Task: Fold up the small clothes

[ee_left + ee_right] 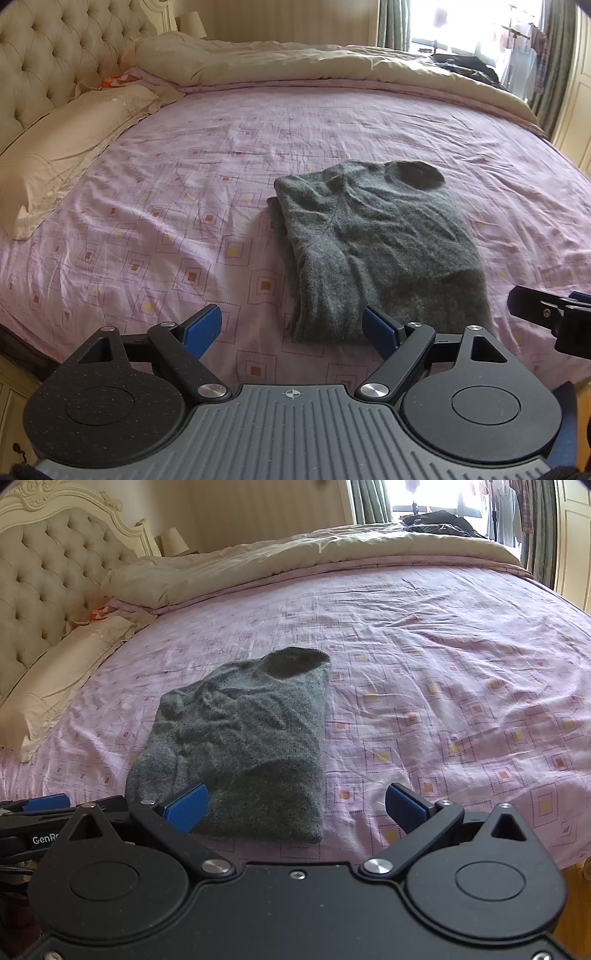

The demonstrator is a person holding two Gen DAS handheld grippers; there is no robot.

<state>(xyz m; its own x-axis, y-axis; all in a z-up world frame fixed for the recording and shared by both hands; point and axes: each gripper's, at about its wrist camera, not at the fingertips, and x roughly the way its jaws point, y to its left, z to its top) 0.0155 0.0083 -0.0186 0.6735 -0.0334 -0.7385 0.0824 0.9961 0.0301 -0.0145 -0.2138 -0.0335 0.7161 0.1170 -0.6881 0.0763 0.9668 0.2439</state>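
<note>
You have a grey sweater (pixel 373 243) lying on the pink bed sheet (pixel 166 206), in the middle of the left wrist picture and a bit right of center. Its sides look already folded in, so it is a long narrow shape with the neck hole at the far end, and I think the next step is to fold the near bottom edge up toward the neck. Your left gripper (pixel 291 330) has its blue pads spread wide apart with nothing pinched, and it hangs just in front of the sweater's near left corner. Your right gripper (pixel 295 808) is spread wide too and holds nothing; in its own picture the near right corner of the sweater sits between its pads (not touched, as far as I can tell). To go on, you would need to lower both tools onto the near edge, one at each corner, and pinch only the top of the pile so the layers stay together. Nothing blocks the way. A cream pillow (pixel 62 151) lies at the left of the frame, a rumpled cream quilt (pixel 280 61) runs across the top, and dark clothes (pixel 439 524) sit far off by the window.
</note>
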